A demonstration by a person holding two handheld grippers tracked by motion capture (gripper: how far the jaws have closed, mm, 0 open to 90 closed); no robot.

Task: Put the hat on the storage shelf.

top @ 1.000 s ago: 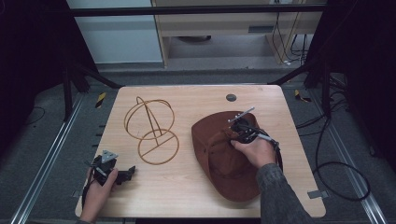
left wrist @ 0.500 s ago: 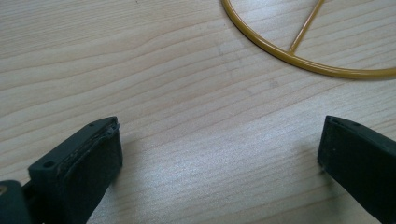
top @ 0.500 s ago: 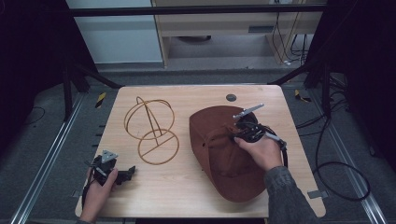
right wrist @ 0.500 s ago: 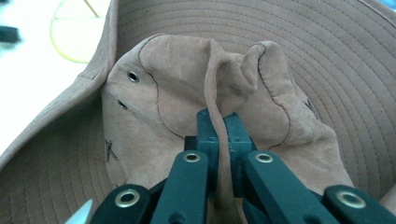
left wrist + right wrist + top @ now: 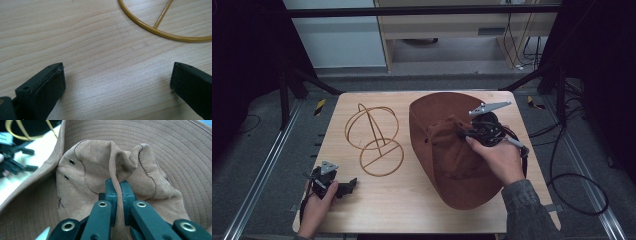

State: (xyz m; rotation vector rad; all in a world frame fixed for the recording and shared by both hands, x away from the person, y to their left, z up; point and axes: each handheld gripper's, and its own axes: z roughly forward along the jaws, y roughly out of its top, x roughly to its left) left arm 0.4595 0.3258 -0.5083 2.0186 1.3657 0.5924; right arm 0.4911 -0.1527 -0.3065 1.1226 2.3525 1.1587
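Since a second ago, lifted higher: the right gripper (image 5: 464, 134), pulling the brown hat (image 5: 447, 150) up so its far brim now tilts off the table (image 5: 412, 200). Pinched tight on a fold of the crumpled suede crown, 2 eyelets showing beside. Hat on the table's right half, just beside the gold wire stand (image 5: 374, 140). Left gripper (image 5: 117, 82) unmoved, jaws wide apart, holding nothing.

Lab-like recording bay, wooden table (image 5: 412, 205), floor rails (image 5: 259, 175) (metal), trailing cables (image 5: 572, 175)
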